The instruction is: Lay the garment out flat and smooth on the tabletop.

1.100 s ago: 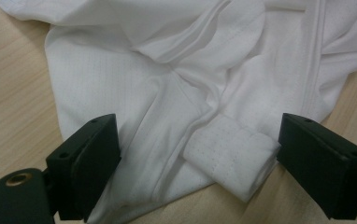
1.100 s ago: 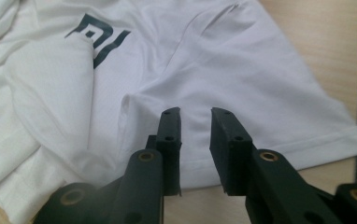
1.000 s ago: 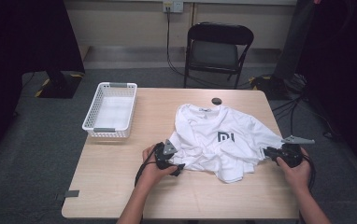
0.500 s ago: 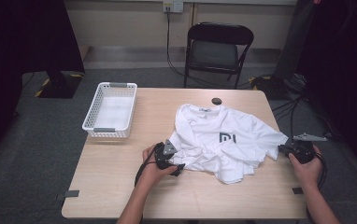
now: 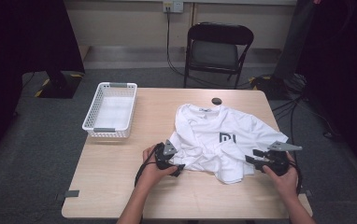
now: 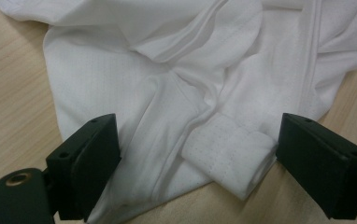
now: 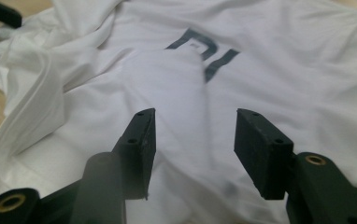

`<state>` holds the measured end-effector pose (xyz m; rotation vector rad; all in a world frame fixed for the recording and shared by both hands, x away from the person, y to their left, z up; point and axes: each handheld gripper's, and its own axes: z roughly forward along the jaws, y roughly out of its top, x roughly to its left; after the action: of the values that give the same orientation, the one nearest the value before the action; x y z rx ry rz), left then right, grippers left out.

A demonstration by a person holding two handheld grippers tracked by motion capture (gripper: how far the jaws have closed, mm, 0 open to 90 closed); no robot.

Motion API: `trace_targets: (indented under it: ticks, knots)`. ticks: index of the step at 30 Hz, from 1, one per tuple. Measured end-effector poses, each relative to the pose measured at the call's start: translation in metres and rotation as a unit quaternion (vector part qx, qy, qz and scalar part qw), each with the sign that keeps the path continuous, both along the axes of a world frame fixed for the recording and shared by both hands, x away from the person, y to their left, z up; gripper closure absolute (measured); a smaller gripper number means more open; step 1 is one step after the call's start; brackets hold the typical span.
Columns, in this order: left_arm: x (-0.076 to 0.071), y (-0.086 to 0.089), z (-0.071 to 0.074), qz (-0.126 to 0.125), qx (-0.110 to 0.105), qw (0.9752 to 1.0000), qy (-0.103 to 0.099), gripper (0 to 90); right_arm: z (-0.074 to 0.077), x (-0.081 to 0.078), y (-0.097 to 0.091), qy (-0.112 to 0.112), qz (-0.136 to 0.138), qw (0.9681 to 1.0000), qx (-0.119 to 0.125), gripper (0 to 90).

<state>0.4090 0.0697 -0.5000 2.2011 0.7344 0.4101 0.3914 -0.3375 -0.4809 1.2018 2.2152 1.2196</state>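
Note:
A white T-shirt [image 5: 214, 140] with a dark logo lies crumpled on the wooden table [image 5: 116, 182]. My left gripper [image 5: 179, 166] rests at the shirt's near left edge. In the left gripper view its jaws stand wide apart around a folded cuff [image 6: 228, 149] without pressing it. My right gripper [image 5: 255, 157] is at the shirt's near right edge and points at the logo [image 7: 204, 51]. Its jaws have just been opening. A blurred fold of cloth [image 7: 176, 88] lies between them, and the pads do not touch it.
A white mesh basket [image 5: 110, 109] stands at the table's left back. A small black round object [image 5: 217, 100] lies beyond the shirt's collar. A folding chair [image 5: 216, 49] stands behind the table. Cables run across the floor at the right.
My right gripper swung out to the right, then came back left over the shirt's edge, and its jaws now stand apart. The left hand has not moved.

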Motion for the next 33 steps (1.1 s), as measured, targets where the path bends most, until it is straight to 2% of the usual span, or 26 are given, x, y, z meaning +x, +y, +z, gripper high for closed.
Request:
trace_targets:
  ticks: [1, 2, 4, 6, 7, 11, 16, 20, 22, 23, 24, 25, 26, 27, 29, 31, 33]
  knots:
    - [0.0, 0.0, 0.0, -0.002, 0.001, 1.0, 0.0, 13.1, -0.007, 0.0, 0.011, -0.001, 0.007, 0.9997, -0.023, 45.0]
    - [0.0, 0.0, 0.0, -0.002, 0.001, 1.0, 0.0, 13.0, -0.007, 0.0, 0.011, -0.001, 0.007, 0.9997, -0.023, 45.0]
    - [-0.001, 0.0, 0.0, -0.005, 0.005, 1.0, -0.002, 12.9, -0.014, 0.002, 0.015, 0.008, 0.008, 0.9992, -0.039, 42.7]
    - [-0.001, -0.001, 0.0, -0.006, 0.007, 1.0, -0.002, 12.4, -0.018, 0.004, 0.015, 0.007, 0.008, 0.9985, -0.054, 39.4]
    - [-0.001, -0.001, 0.0, -0.005, 0.006, 1.0, -0.002, 12.2, -0.019, 0.005, 0.011, 0.012, 0.007, 0.9989, -0.044, 39.4]
    - [-0.001, -0.002, 0.0, -0.004, 0.005, 1.0, -0.002, 12.2, -0.019, 0.008, 0.004, 0.015, 0.014, 0.9991, -0.037, 40.0]
    - [-0.005, -0.008, 0.0, -0.015, 0.007, 0.9999, -0.001, 12.0, -0.019, 0.012, -0.009, 0.017, 0.015, 0.9991, -0.035, 40.5]
    - [-0.006, -0.01, 0.0, -0.013, 0.006, 0.9999, 0.001, 11.1, -0.019, 0.012, -0.013, 0.017, 0.018, 0.9991, -0.034, 40.0]
    - [-0.005, -0.007, 0.001, -0.008, -0.009, 0.9999, 0.008, 11.7, -0.019, 0.011, -0.012, 0.015, 0.02, 0.9989, -0.041, 39.9]
    - [-0.005, -0.007, 0.001, -0.008, -0.009, 0.9999, 0.008, 12.6, -0.019, 0.011, -0.012, 0.015, 0.02, 0.9989, -0.041, 39.9]
    - [-0.003, -0.004, 0.006, 0.008, -0.027, 0.9993, 0.026, 12.6, -0.019, 0.011, -0.012, 0.015, 0.02, 0.9989, -0.04, 39.8]
    - [-0.003, -0.004, 0.006, 0.008, -0.027, 0.9993, 0.026, 13.7, -0.019, 0.011, -0.012, 0.015, 0.02, 0.9989, -0.04, 39.8]
    - [-0.001, -0.004, 0.013, 0.014, -0.052, 0.9982, 0.027, 14.0, -0.019, 0.012, -0.012, 0.016, 0.02, 0.9989, -0.038, 39.6]
    - [-0.001, -0.004, 0.016, 0.012, -0.062, 0.9976, 0.028, 14.7, -0.019, 0.012, -0.012, 0.016, 0.021, 0.9989, -0.038, 39.6]
    - [0.003, -0.006, 0.023, 0.024, -0.074, 0.9967, 0.024, 21.8, -0.019, 0.012, -0.012, 0.016, 0.02, 0.999, -0.038, 39.5]
    - [0.008, -0.009, 0.027, 0.04, -0.083, 0.9954, 0.026, 39.4, -0.019, 0.012, -0.012, 0.016, 0.02, 0.9989, -0.038, 39.5]
    - [0.016, -0.013, 0.029, 0.069, -0.091, 0.9929, 0.034, 48.0, -0.019, 0.011, -0.012, 0.016, 0.018, 0.9989, -0.039, 39.5]
